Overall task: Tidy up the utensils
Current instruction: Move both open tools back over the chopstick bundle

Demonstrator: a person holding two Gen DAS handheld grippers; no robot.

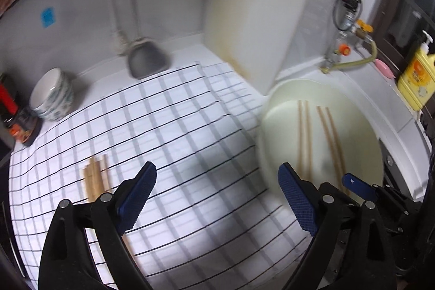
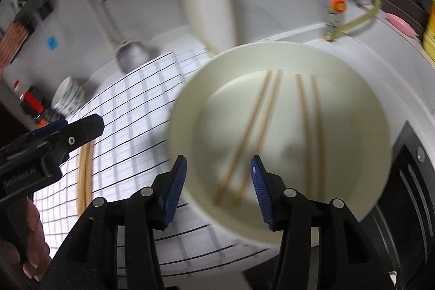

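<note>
Both empty: left gripper [image 1: 217, 189] gaped, right gripper [image 2: 218, 181] parted w/ chopsticks [image 2: 246, 137] just ahead; round, might've rolled away in basin [image 2: 187, 89].

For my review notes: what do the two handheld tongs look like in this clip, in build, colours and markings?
Both match. The left tongs and right tongs have glossy black plastic linkage arms joined by round silver pivot pins. Each finger carries a flat blue pad with a fine ribbed or dotted texture. In the right wrist view, the left tongs' black body shows a screw head and small white lettering, too blurred to read. No sleeves or cables are visible.
</note>
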